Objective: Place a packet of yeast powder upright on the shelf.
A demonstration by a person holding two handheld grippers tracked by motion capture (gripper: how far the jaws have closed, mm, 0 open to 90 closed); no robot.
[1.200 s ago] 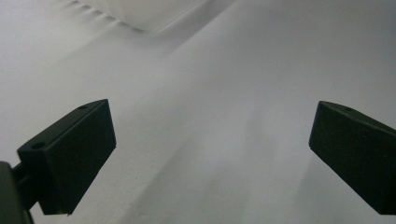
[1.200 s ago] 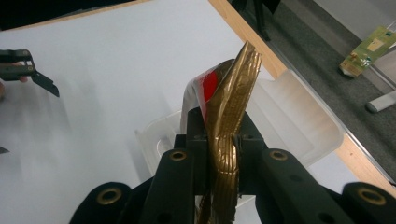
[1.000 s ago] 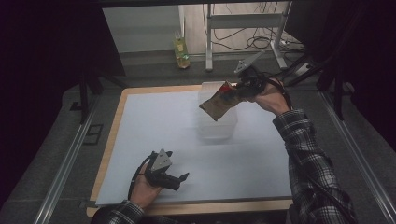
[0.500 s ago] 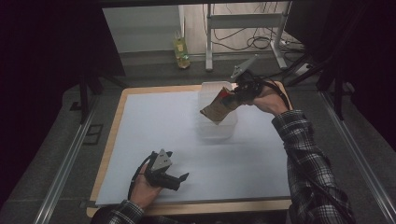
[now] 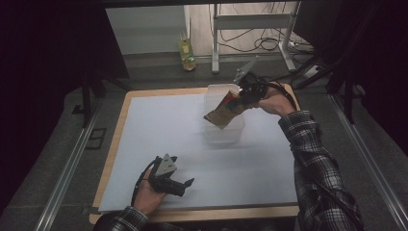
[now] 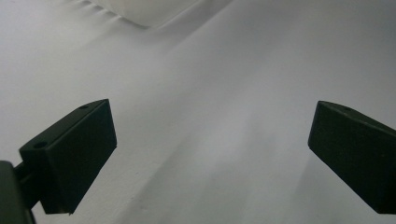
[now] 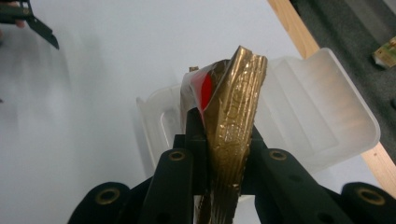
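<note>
Broadly, the worktop [image 5: 159, 139] is a pale sheet with a wooden border, and little stands on it. Toward its far right corner sits a clear plastic box [image 5: 223, 130], open at the top, with what looks like its hinged lid lying back toward the far edge. Held above that box is a gold foil packet [image 5: 225, 111] with a red patch near one end, tilted with its free end low over the opening. The right claw [image 7: 219, 154] pinches this packet by its crimped end, jaws pressed onto the foil from both sides. Near the worktop's near edge, left of centre, the left claw [image 5: 179, 185] rests low with its jaws spread wide and nothing between them. Judging by this, the packet is being carried into the box; the next move calls for lowering it inside the walls, then letting go.
</note>
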